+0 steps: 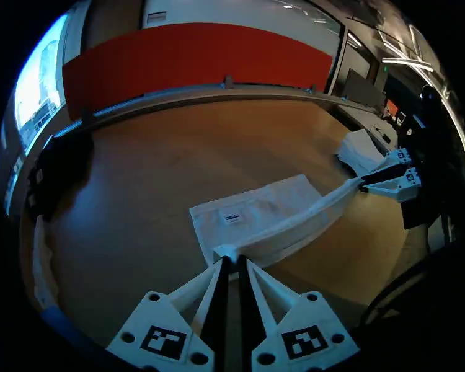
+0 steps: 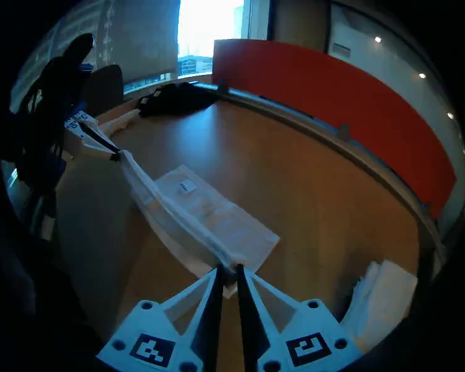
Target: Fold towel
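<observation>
A white towel with a small label lies partly on the wooden table, its near edge lifted and stretched taut between both grippers. My left gripper is shut on one corner of that edge. In the left gripper view the right gripper holds the other corner at the right. In the right gripper view the towel runs from my right gripper, shut on its corner, up to the left gripper at the upper left.
A stack of folded white towels sits at the table's far right, seen as the folded stack in the right gripper view. A dark bag rests by the window. A red partition lines the table's far side. A person stands behind the left gripper.
</observation>
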Motion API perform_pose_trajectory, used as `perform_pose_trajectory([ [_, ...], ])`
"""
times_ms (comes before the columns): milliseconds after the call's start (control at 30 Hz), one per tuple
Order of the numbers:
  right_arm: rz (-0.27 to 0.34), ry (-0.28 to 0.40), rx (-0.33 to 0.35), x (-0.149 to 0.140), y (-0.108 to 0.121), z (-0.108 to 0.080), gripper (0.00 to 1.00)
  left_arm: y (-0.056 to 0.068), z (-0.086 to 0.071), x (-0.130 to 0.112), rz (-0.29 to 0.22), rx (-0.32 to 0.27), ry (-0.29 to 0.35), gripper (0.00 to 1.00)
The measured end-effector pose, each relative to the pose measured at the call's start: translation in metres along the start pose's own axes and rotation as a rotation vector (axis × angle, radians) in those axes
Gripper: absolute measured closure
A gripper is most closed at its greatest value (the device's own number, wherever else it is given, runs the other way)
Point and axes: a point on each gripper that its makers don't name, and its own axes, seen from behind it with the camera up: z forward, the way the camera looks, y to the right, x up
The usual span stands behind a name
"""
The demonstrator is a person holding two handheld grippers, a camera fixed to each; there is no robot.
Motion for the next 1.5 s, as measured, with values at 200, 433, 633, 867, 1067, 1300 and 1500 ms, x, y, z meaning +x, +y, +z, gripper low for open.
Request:
perform_pose_trajectory([
  [200, -0.007, -0.009, 0.002, -0.002, 0.003, 0.004, 0.85, -0.001, 0.004, 0.002, -0.001, 0.003, 0.003, 0.89],
  [433, -0.005, -0.010, -0.005, 0.000, 0.014, 0.017, 0.85, -0.007, 0.018, 0.007, 0.001, 0.016, 0.004, 0.89],
  [633, -0.005, -0.011, -0.012, 0.002, 0.023, 0.026, 0.85, -0.013, 0.033, 0.011, 0.004, 0.029, 0.000, 0.89],
  [867, 0.018, -0.002, -0.014, 0.004, 0.031, 0.036, 0.85, -0.019, 0.048, 0.012, 0.006, 0.041, -0.010, 0.89],
  [1067, 0.028, -0.005, -0.015, 0.001, 0.033, 0.040, 0.85, -0.019, 0.053, 0.010, 0.004, 0.042, -0.011, 0.89],
  [1300, 0.045, -0.010, -0.024, -0.006, 0.035, 0.051, 0.84, -0.022, 0.063, 0.004, -0.001, 0.049, -0.017, 0.89],
  [1500, 0.056, -0.014, -0.039, -0.014, 0.037, 0.065, 0.84, -0.026, 0.079, -0.001, -0.002, 0.062, -0.018, 0.89],
])
